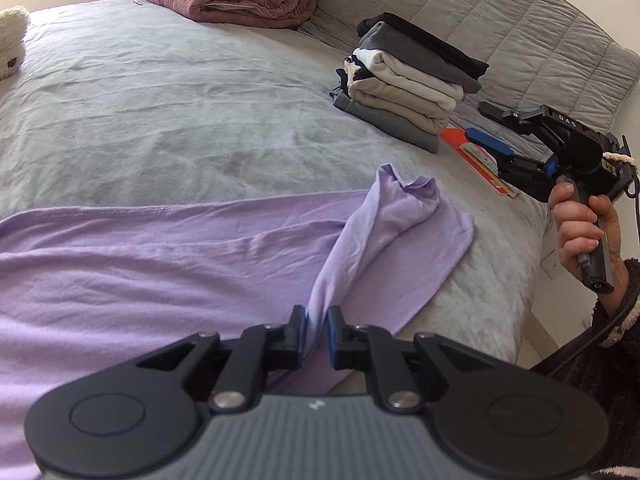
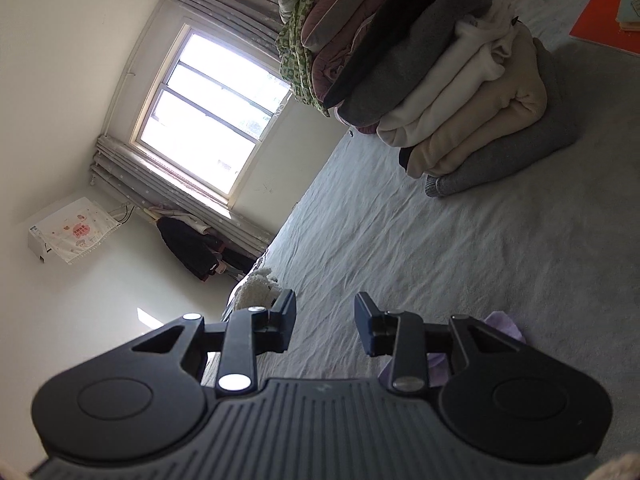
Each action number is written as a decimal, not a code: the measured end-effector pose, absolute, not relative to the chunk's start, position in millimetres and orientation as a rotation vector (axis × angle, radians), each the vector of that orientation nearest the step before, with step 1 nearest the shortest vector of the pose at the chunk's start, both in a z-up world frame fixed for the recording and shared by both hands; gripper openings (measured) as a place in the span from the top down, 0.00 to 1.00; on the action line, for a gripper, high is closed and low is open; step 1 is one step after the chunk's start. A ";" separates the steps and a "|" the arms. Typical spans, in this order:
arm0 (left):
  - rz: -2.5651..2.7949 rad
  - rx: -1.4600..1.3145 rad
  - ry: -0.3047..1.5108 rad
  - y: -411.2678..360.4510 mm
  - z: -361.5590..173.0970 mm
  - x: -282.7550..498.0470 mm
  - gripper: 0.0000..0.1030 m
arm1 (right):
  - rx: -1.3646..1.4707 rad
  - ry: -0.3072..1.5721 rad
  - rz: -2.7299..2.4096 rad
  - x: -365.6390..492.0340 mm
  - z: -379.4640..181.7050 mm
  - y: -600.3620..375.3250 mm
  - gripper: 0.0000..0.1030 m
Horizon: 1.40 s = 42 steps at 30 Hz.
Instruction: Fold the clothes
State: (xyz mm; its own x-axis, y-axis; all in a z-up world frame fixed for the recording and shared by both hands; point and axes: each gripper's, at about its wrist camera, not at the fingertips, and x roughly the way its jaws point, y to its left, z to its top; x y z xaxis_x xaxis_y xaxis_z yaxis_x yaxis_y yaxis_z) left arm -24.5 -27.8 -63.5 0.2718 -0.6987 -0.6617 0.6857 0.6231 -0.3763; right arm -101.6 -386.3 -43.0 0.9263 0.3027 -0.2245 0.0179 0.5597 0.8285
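Lilac shirt (image 1: 168,264) sleeve fold runs between my left gripper (image 1: 318,338) pads, jaws slack, releasing for fold. Right gripper (image 2: 325,330) parted, empty, clear of shirt, near folded stack (image 1: 404,88).

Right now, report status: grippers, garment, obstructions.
Left gripper: lilac garment between fingers, grip loosening. Right gripper open, empty, above the bed. Folded stack clear of garment.

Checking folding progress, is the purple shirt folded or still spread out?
Mostly spread: the purple shirt lies flat across the bed, with one bunched strip running between the left gripper pads.
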 end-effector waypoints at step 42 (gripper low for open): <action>-0.406 -0.205 0.753 165.7 -52.4 15.9 0.68 | 0.578 0.997 0.659 65.4 -72.1 -126.2 0.62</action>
State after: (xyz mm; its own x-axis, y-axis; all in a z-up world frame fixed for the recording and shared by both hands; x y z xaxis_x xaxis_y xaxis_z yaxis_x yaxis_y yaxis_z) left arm 15.9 165.7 -52.4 0.6571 -0.4278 -0.6207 0.2834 0.9031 -0.3225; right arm 65.4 -126.2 -72.1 0.3846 0.7298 -0.5653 -0.2333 0.6693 0.7054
